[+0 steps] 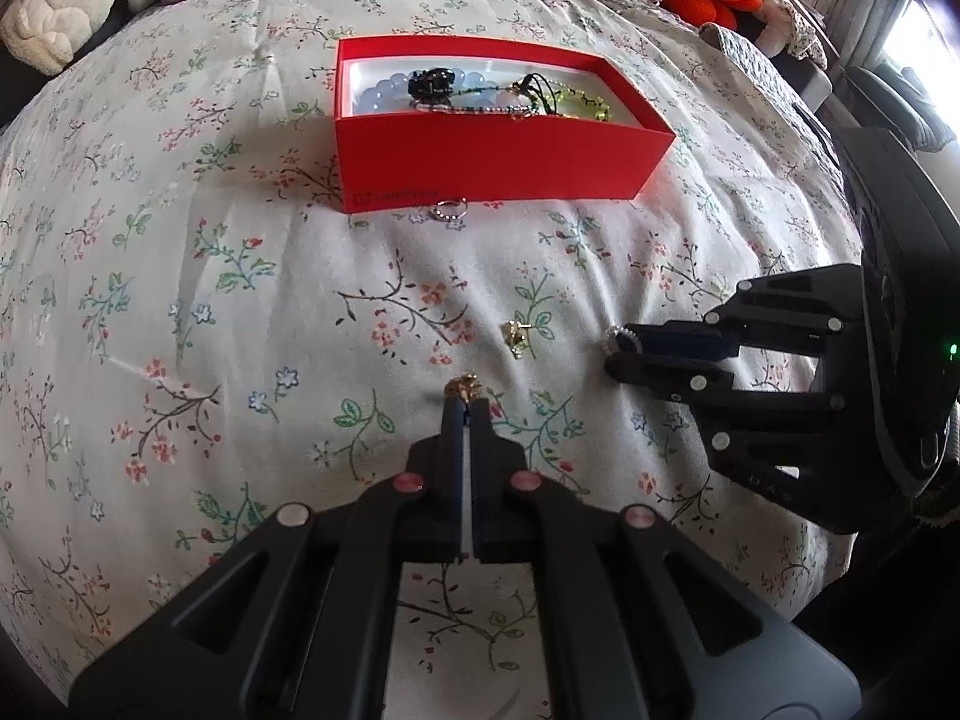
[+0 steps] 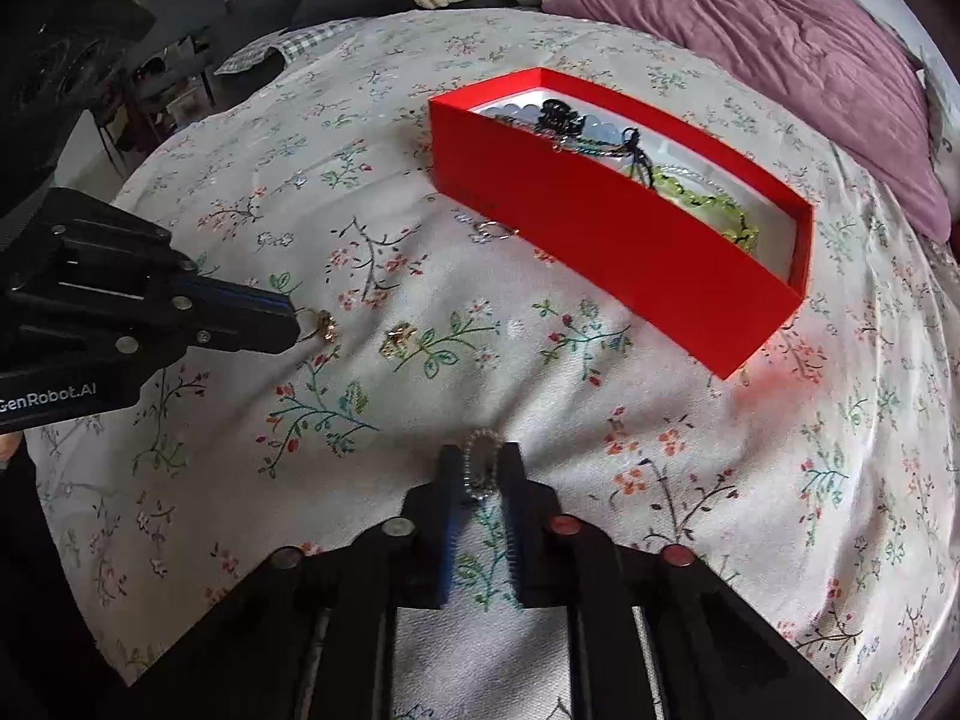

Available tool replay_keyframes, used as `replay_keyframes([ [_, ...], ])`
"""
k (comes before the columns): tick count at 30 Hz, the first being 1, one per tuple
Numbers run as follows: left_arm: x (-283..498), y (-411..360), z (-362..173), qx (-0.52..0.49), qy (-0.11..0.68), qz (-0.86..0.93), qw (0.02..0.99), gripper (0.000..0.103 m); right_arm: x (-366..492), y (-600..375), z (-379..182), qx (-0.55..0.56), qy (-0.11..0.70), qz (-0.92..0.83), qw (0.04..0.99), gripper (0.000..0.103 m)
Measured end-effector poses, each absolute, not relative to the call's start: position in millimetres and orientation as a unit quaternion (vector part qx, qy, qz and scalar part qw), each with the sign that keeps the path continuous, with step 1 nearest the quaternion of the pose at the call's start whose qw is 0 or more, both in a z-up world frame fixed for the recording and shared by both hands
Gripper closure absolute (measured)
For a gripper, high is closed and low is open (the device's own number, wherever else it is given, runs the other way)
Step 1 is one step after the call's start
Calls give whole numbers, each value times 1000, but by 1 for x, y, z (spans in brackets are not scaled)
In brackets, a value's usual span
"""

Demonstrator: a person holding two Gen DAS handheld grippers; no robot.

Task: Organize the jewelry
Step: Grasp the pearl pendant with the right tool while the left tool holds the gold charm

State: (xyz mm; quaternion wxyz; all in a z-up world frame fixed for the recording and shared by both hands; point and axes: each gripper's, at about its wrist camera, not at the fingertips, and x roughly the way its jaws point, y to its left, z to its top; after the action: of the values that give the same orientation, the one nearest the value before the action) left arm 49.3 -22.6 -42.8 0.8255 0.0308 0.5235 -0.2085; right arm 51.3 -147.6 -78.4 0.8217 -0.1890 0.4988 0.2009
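A bed covered by a flowered quilt (image 1: pixel 180 276) is seen in both views. In the left wrist view, the left gripper (image 1: pixel 467 401) is seen at the lower centre of the frame, its fingers drawn close together and pinched on a small gold ring (image 1: pixel 462 386) at their tips. At the right edge of the same frame the right gripper (image 1: pixel 613 354) reaches in, its fingers narrowed around a beaded oval ring (image 1: pixel 614 338). In the right wrist view that oval ring (image 2: pixel 478 465) is seen between the right gripper's (image 2: pixel 480 468) fingers at the lower centre, held at their tips, while the left gripper (image 2: pixel 294 321) enters from the left edge with the gold ring (image 2: pixel 317 322) at its tip. A loose gold trinket (image 1: pixel 518 333) is left on the quilt between the two grippers. An open red box (image 1: pixel 480 162) is placed in the upper centre of the left wrist view, and pale blue beads (image 1: pixel 384 99), a black piece (image 1: pixel 432 84) and a green bead string (image 1: pixel 585 102) are held inside it. A thin silver ring (image 1: pixel 449 211) is laid on the quilt just beside the box's near wall. A mauve pillow (image 2: pixel 780 48) is seen at the upper right of the right wrist view.
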Motion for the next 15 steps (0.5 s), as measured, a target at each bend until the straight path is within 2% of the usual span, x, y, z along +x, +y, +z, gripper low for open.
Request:
replay_keyframes([
  [4,51,-23,-43,28,526,-207,824,101,50,-145,-78,-187,500,208,820,99],
  [15,54,-19,-38,21,527,-201,825,101,47,-143,-65,-160,502,221,821,100],
])
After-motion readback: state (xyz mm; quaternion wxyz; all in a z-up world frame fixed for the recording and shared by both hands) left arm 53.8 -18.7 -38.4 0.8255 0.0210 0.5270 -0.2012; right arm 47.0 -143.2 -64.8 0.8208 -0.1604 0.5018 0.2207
